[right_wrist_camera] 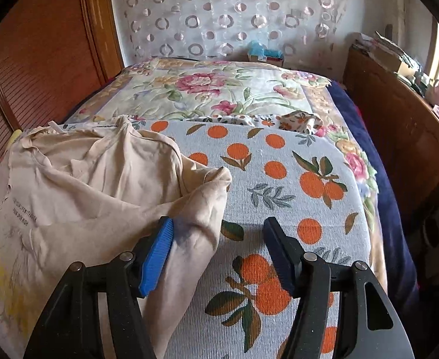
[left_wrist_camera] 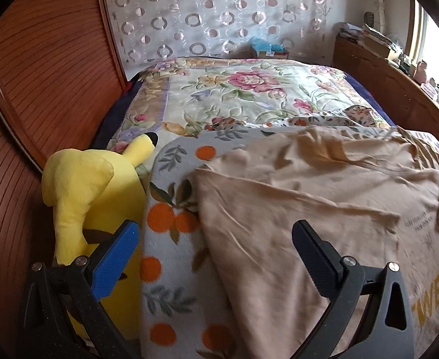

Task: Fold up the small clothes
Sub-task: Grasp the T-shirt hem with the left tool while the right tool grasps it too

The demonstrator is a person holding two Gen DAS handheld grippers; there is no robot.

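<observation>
Right claw open beside shirt

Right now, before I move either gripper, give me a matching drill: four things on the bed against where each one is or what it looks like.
Things:
1. shirt
2. plush toy
3. orange-print blanket
4. floral quilt

Descriptions:
A. yellow, at the bed's edge beside the wooden panel
B. flat, directly under the garment
C. beige, crumpled, with printed text
D. covers the far half of the bed

Pairs: 1-C, 2-A, 3-B, 4-D
</observation>
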